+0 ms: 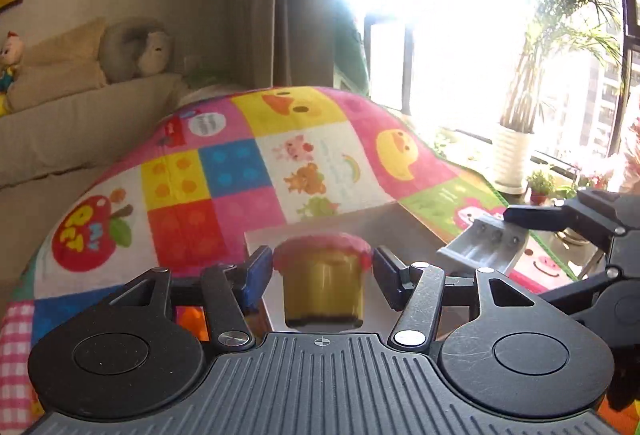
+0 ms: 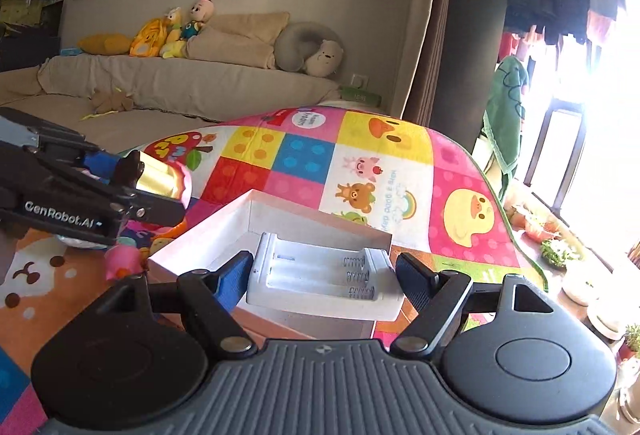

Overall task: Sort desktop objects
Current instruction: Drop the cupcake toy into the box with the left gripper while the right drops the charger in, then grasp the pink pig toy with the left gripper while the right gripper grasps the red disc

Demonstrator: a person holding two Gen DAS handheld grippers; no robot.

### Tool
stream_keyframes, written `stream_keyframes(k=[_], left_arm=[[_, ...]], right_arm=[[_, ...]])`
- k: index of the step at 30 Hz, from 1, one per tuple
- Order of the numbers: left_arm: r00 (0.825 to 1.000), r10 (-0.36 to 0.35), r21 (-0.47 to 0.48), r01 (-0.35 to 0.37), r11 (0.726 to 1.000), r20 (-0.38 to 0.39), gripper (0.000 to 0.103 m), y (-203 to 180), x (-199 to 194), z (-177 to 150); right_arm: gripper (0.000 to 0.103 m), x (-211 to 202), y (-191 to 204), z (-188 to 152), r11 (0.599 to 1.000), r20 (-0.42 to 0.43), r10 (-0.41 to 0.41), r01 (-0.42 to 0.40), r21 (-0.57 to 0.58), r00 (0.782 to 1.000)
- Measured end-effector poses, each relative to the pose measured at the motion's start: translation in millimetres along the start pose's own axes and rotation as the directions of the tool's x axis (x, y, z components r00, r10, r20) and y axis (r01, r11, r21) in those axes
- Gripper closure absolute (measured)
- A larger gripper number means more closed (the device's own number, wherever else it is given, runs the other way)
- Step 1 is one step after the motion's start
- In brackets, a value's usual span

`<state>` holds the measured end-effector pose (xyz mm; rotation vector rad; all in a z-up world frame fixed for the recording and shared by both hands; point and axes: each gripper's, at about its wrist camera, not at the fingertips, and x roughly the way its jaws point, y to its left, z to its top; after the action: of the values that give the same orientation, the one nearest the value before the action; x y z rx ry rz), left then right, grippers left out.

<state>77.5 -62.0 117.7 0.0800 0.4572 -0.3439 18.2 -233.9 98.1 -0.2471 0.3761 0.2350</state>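
- Gripping a small yellow jar with a pink-red lid [image 1: 323, 281], the left gripper [image 1: 323, 275] is sitting low in the centre of the left wrist view, its blue pads pressing the jar just under the lid.
- Showing again at the left edge of the right wrist view, the same jar [image 2: 160, 175] is lying sideways in those jaws, lifted clear of the colourful play mat [image 2: 312, 159].
- Holding a white battery holder [image 2: 320, 283] with three spring slots, the right gripper [image 2: 324, 279] is standing wide, its pads seeming to bear on the holder's two short ends.
- Waiting beneath both loads is a shallow white tray [image 2: 224, 223], occupying the lower middle of the right wrist view, with its far corner pointing toward the mat.
- Hanging toward the right of the left wrist view, the battery holder [image 1: 480, 243] is close beside the jar, so the two grippers could be knocking together if both are heading for the tray at once.
- Pinching only near the jar's lid is risking a pivot or slip, since the smooth body is hanging free.
- Clamping the holder by its ends alone is leaving it liable to tilt and drop short of the tray rim.
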Motion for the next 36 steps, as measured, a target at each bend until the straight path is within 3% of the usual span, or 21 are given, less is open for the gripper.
stream_keyframes(k=[2,5,6,12,20,24,30,34,36], left_arm=[[1.000,-0.006,-0.046,0.005,0.999,-0.014,0.035,8,17,9],[1.000,0.012,-0.110,-0.013,0.994,-0.008,0.022,25,10,3],[1.000,0.021,-0.117,-0.021,0.993,-0.002,0.017,30,2,-4],[0.995,0.095,-0.097,-0.099,0.990,-0.039,0.007,44,-51,-65],[0.980,0.164,0.001,-0.165,0.986,-0.112,0.004,35,-68,-122],[0.979,0.171,-0.042,-0.177,0.983,-0.109,0.004,47,-54,-120],[0.978,0.155,-0.040,-0.162,0.986,-0.137,0.004,55,-14,-112],[0.963,0.193,-0.030,-0.203,0.979,-0.188,0.005,65,11,-107],[0.960,0.199,-0.036,-0.210,0.977,-0.197,0.012,71,15,-104]], right_arm=[[0.024,22,0,1,1.000,0.000,-0.014,0.014,0.004,1.000],[0.024,39,-1,-3,1.000,-0.029,-0.005,0.006,0.015,1.000],[0.023,36,-1,-6,1.000,-0.024,0.002,-0.001,0.016,1.000],[0.015,-1,2,-32,0.999,-0.054,0.043,-0.042,0.011,0.998],[0.003,-34,19,-72,0.996,-0.145,0.029,-0.017,0.083,0.989],[0.000,-35,24,-90,0.990,-0.157,-0.025,0.047,0.136,0.987],[0.000,-31,23,-97,0.984,-0.183,-0.028,0.060,0.169,0.983],[0.000,-28,21,-98,0.981,-0.202,-0.021,0.059,0.184,0.979],[0.000,-26,20,-99,0.980,-0.213,-0.013,0.055,0.193,0.977]])
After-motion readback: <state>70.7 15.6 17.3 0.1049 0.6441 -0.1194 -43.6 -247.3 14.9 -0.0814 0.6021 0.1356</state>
